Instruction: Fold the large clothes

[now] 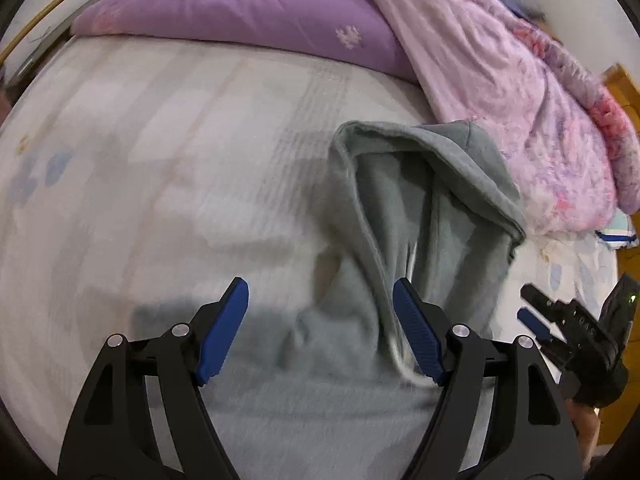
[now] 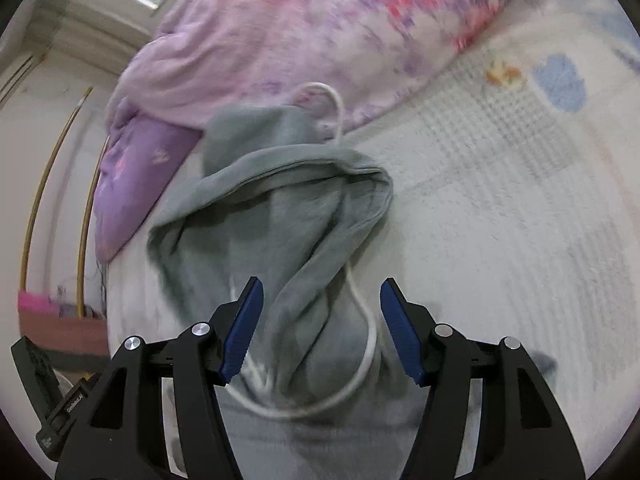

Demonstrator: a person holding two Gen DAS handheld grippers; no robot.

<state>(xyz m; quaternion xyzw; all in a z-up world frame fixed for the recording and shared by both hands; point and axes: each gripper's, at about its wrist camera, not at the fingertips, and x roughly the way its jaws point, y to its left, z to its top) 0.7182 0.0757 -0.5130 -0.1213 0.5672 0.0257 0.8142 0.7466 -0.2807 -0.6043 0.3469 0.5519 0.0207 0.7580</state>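
A grey hoodie (image 2: pixel 280 240) lies flat on the bed (image 1: pixel 160 160), hood away from the person. The left gripper (image 1: pixel 320 330) hangs over the hoodie's body with jaws spread wide, gripping nothing. The right gripper (image 2: pixel 322 328) hangs released over the neck, straddling the white drawstring (image 2: pixel 370 344) without pressing it. Beyond the hood, a purple pillow (image 1: pixel 240 4) and pink floral quilt (image 2: pixel 320 32) lie.

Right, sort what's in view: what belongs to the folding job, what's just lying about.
Job: grey hoodie, its white drawstring, left gripper, right gripper, both open.

Lying about: pink floral quilt, purple pillow, bedsheet.
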